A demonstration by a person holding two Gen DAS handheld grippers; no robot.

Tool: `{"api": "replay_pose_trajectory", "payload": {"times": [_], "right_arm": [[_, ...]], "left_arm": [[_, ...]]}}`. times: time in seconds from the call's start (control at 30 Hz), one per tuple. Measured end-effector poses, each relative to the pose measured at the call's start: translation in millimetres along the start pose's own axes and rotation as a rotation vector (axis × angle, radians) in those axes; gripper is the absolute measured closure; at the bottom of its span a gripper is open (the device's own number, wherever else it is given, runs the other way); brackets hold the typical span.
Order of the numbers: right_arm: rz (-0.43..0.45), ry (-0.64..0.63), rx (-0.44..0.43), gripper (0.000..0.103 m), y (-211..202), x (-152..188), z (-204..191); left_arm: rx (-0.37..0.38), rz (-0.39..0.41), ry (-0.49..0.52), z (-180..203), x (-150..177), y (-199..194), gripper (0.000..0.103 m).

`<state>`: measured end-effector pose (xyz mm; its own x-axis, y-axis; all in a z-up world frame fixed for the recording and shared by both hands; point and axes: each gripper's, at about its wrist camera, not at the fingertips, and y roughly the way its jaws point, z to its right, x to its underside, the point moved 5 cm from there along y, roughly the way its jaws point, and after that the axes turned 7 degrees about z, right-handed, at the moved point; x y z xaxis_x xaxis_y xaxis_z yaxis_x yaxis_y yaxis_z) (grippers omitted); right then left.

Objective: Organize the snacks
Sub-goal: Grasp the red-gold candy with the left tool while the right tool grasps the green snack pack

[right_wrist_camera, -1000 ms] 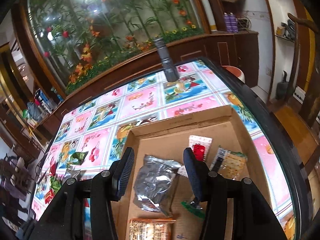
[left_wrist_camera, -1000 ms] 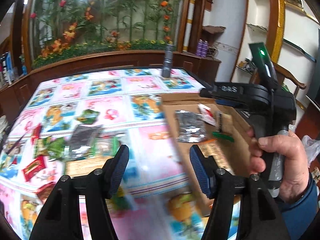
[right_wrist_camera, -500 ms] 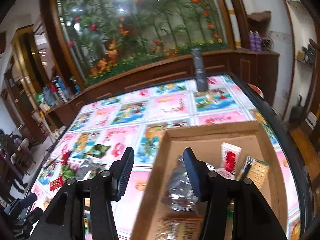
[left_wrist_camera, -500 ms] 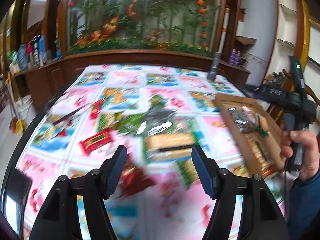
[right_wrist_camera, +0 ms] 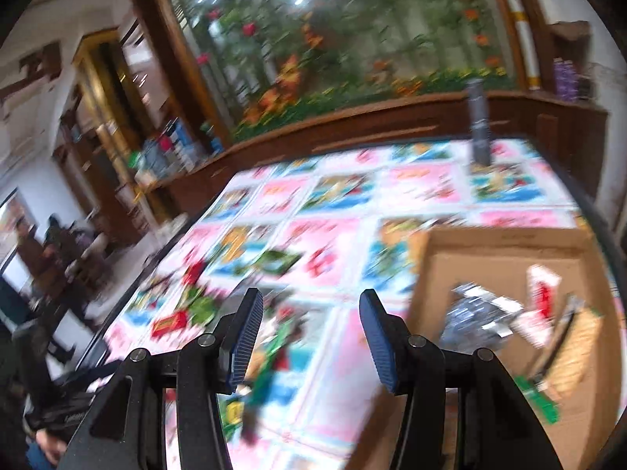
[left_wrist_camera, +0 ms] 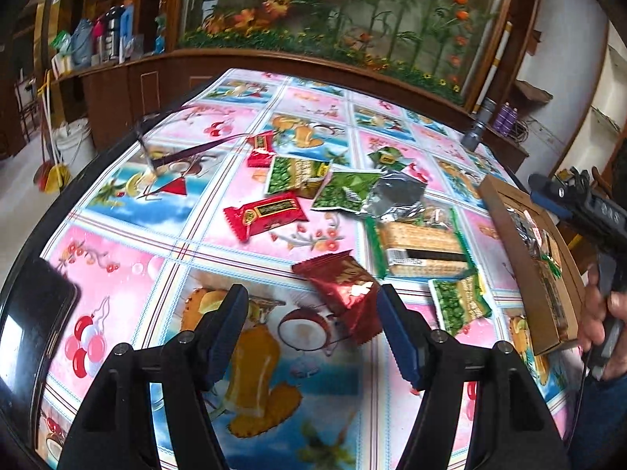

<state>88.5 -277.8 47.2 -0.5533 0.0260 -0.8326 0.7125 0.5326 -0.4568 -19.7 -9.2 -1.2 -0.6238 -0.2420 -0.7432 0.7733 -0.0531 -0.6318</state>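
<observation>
Reaching toward loose snacks scattered over the glossy pink-and-blue cartoon-print tablecloth (left_wrist_camera: pixel 117 274), judged as the pick-up step with several packets not yet boxed. Hovering at the left, the left gripper (left_wrist_camera: pixel 311 325) with blue-padded fingers spread wide and holding nothing, the crinkled dark red foil packet (left_wrist_camera: pixel 345 293) lying just ahead between the tips, nearer the right finger. Lying farther on: a bright red wrapped bar (left_wrist_camera: pixel 266 213), green pea packets (left_wrist_camera: pixel 298 176), a crumpled silver foil bag (left_wrist_camera: pixel 395 194) and a long green-edged cracker pack (left_wrist_camera: pixel 421 248). Next, probably: lowering, shifting slightly right, closing across the red packet's width. Standing at the right, the shallow brown cardboard box (right_wrist_camera: pixel 505 262) with several packets already inside, beside the right gripper (right_wrist_camera: pixel 309 337), likewise spread and empty. Open cloth near the left gripper; dark table edge (left_wrist_camera: pixel 39 235) close on the left.
</observation>
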Motion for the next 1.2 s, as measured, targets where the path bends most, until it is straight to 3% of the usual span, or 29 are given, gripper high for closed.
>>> {"api": "replay_pose_trajectory", "payload": {"times": [0.13, 0.23, 0.7, 0.93, 0.97, 1.07, 1.2], "right_arm": [[-0.059, -0.07, -0.035, 0.048, 11.3, 14.3, -29.0], [-0.051, -0.114, -0.031, 0.047, 10.3, 17.8, -38.4], [-0.032, -0.033, -0.036, 0.044, 1.7, 12.1, -27.3], [-0.083, -0.048, -0.076, 0.042, 9.8, 22.2, -39.2], [-0.088, -0.054, -0.077, 0.042, 10.5, 23.8, -41.2], [-0.109, -0.064, -0.085, 0.041, 14.0, 28.9, -46.7], [-0.159, -0.093, -0.098, 0.036, 20.8, 39.7, -56.7]], "left_arm": [[-0.002, -0.016, -0.018, -2.1, 1.0, 4.5, 0.036], [0.0, -0.031, -0.022, -0.4, 2.4, 7.8, 0.036], [0.025, -0.105, -0.061, 20.8, 5.1, 26.0, 0.023], [-0.094, -0.104, 0.002, 23.3, 0.7, 47.6, 0.023], [-0.104, -0.102, 0.012, 22.8, 0.1, 48.8, 0.024], [-0.148, -0.082, 0.065, 21.1, -1.1, 49.6, 0.055], [-0.157, -0.064, 0.099, 14.5, 0.3, 46.6, 0.062]]}}
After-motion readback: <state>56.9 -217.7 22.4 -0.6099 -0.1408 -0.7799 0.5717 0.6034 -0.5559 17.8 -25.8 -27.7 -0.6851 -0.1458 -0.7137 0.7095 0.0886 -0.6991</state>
